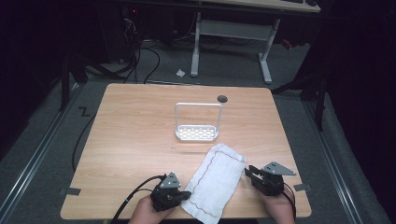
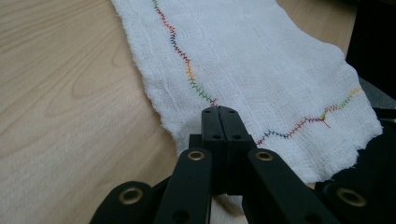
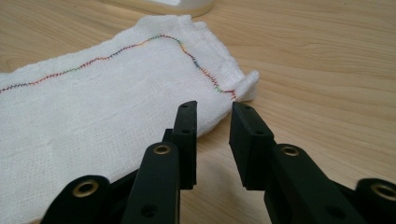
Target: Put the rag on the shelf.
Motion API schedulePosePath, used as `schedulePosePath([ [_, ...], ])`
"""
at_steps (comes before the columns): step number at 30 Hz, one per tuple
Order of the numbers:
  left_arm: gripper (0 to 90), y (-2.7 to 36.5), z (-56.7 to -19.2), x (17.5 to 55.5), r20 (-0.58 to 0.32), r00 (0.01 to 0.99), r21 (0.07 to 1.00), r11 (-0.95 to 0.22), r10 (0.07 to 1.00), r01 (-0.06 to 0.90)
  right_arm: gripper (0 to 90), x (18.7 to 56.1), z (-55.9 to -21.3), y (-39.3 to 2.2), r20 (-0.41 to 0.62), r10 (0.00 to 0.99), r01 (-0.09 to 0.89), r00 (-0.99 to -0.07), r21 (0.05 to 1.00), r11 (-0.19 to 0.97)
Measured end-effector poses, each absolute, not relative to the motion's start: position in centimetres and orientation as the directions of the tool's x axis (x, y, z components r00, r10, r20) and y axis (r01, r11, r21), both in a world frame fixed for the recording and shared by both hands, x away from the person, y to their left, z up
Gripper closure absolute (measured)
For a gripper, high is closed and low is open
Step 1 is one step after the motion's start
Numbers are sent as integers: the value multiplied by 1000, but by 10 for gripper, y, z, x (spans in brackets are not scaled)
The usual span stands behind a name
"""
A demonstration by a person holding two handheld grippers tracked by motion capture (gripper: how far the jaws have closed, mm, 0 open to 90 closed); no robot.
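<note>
The high cam is sitting above the person's side and looking forward and down, taking in the whole worktop (image 1: 140, 121) plus floor and a desk frame behind it, so it's fairly far off. The left gripper cam is riding low and peering along its own fingers (image 2: 219, 126), super close to the white cloth (image 2: 252, 56). The right gripper cam is doing the same over its fingers (image 3: 189, 126), nearly skimming the wood and facing the cloth's far corner. All three are sharing that cloth with its coloured zigzag stitching (image 1: 205, 179); the white rack (image 1: 197, 133) is peeking into the right gripper view's top edge too.
</note>
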State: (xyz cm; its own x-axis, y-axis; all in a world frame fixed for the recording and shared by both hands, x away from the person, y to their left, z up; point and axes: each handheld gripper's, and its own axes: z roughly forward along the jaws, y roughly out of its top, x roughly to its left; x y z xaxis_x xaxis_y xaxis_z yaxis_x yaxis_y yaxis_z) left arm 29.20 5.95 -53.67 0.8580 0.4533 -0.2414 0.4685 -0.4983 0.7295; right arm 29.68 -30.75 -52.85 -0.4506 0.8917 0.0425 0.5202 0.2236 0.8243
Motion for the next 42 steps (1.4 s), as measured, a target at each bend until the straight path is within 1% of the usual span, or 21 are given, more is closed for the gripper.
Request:
schedulePosePath([
  [2, 898, 65, -538, 291, -262, 852, 738, -474, 454, 480, 755, 298, -528, -298, 31, 884, 520, -466, 818, 246],
  [4, 846, 72, -539, 293, -321, 834, 751, -416, 449, 513, 788, 301, -527, -293, 1, 883, 519, -469, 810, 274],
  [5, 838, 78, -538, 296, -342, 822, 761, -379, 456, 527, 800, 302, -527, -291, -8, 884, 522, -468, 805, 283],
  [7, 822, 88, -534, 302, -346, 804, 784, -321, 485, 531, 844, 307, -527, -285, -30, 885, 536, -465, 786, 308],
  [10, 778, 103, -528, 310, -334, 774, 810, -257, 538, 527, 875, 314, -531, -280, -40, 881, 557, -472, 760, 333],
  [13, 767, 114, -527, 316, -327, 748, 818, -224, 578, 530, 896, 323, -533, -272, -51, 874, 560, -484, 750, 354],
  [15, 761, 117, -526, 319, -334, 737, 819, -206, 588, 536, 900, 329, -534, -264, -54, 865, 552, -499, 749, 365],
  [21, 743, 119, -527, 325, -317, 722, 823, -199, 615, 531, 900, 341, -535, -228, -66, 821, 514, -567, 751, 415],
  [24, 732, 119, -528, 326, -300, 714, 822, -209, 633, 530, 900, 342, -535, -212, -63, 799, 498, -598, 752, 432],
  [27, 724, 120, -529, 327, -302, 705, 819, -204, 642, 537, 900, 340, -535, -199, -65, 771, 477, -634, 752, 455],
  [32, 712, 120, -531, 328, -305, 697, 818, -197, 648, 541, 898, 333, -536, -194, -60, 749, 459, -660, 756, 466],
  [35, 692, 120, -532, 329, -301, 692, 816, -198, 656, 543, 897, 332, -537, -193, -71, 748, 449, -660, 761, 469],
  [42, 680, 117, -533, 329, -287, 683, 816, -202, 672, 542, 897, 336, -537, -192, -82, 748, 443, -659, 761, 474],
])
